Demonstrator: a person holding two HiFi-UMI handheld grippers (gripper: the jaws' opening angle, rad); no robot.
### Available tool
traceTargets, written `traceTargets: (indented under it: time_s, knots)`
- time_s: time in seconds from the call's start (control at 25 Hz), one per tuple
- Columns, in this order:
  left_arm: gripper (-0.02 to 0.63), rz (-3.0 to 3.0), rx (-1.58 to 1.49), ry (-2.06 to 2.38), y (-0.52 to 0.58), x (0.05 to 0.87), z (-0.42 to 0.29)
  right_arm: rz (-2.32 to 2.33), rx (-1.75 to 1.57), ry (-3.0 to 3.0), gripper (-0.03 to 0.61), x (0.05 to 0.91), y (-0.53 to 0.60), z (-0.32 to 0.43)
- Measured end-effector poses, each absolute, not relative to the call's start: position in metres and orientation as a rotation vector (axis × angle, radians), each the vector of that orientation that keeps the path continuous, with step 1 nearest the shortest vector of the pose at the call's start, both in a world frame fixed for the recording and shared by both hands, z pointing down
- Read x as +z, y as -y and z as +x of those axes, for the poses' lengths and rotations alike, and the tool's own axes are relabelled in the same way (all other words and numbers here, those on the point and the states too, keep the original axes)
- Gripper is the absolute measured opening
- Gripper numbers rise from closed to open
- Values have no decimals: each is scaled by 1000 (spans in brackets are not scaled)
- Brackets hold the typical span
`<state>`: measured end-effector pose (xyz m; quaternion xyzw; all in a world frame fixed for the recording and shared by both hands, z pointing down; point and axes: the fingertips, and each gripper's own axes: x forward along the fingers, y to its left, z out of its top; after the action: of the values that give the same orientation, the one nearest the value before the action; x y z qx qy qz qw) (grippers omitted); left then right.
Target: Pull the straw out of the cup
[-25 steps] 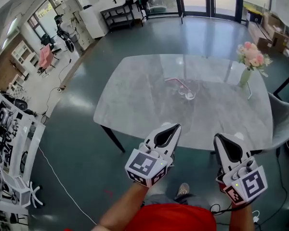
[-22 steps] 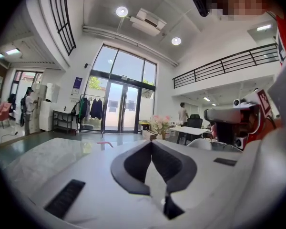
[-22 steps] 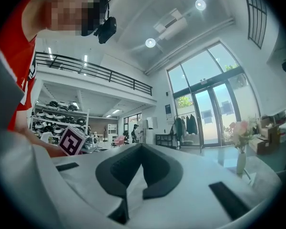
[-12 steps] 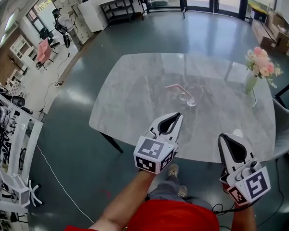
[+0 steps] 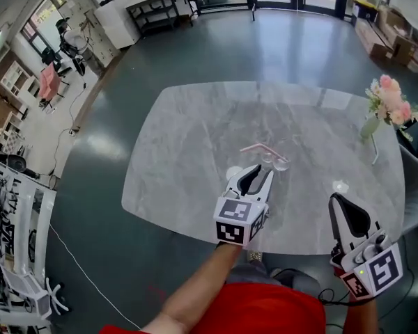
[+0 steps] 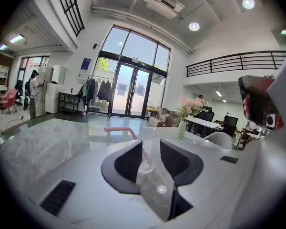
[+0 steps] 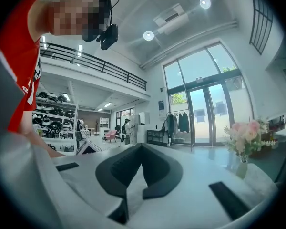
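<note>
Since the pink straw (image 5: 258, 147) looks light, thin and crushable, a gentle pinch near its bend probably suits. It stands in the clear cup (image 5: 281, 163) mid-table (image 5: 181, 152). The left gripper (image 5: 254, 172) is opening nearby, gripping nothing, and the right gripper (image 5: 334, 199) is closed and empty.

Head view: high above table (image 5: 188, 138), at its near edge, facing steeply down; whole top seen. Left gripper view: low over table, close on cup (image 6: 146, 165), shared with head view. Right gripper view: level, at table's near edge. Vase (image 7: 241, 168) on table: in all three.
</note>
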<state>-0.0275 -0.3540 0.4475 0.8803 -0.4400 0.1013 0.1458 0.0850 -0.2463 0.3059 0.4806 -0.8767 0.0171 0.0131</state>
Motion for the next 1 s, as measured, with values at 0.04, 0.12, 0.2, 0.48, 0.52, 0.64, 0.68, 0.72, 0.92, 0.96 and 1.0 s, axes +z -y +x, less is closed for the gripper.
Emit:
traceTargets:
  time_s: [0.04,0.12,0.2,0.48,0.52,0.64,0.68,0.72,0.92,0.96,1.0]
  knots:
    - [152,2519,289,1262,360,454,-24,1503,54,2728,8,307,250,89]
    - [163,2486,281,1252,370,467,-18,1503,63,2721,8,313,255,95]
    - [184,2453,265,1252,379,477,-15,1495,74,2716,8,319,259,100]
    - [202,2390,224,1312,415,485,-11,1455,99,2718,8,324,270,119]
    - [202,2388,231,1317,420,487,-10,1453,103,2718,8,325,272,123]
    - [202,2387,259,1321,431,491,-4,1452,117,2715,8,327,275,132]
    - [202,2388,265,1320,434,492,-3,1453,121,2711,8,328,276,135]
    - [202,2391,268,1318,436,492,-2,1455,125,2707,8,329,276,137]
    - [162,2433,285,1320,439,491,3,1467,136,2699,8,333,280,149]
    - [106,2438,294,1330,438,490,4,1469,138,2699,8,334,280,152]
    - [64,2445,302,1337,437,489,4,1471,139,2699,8,334,280,153]
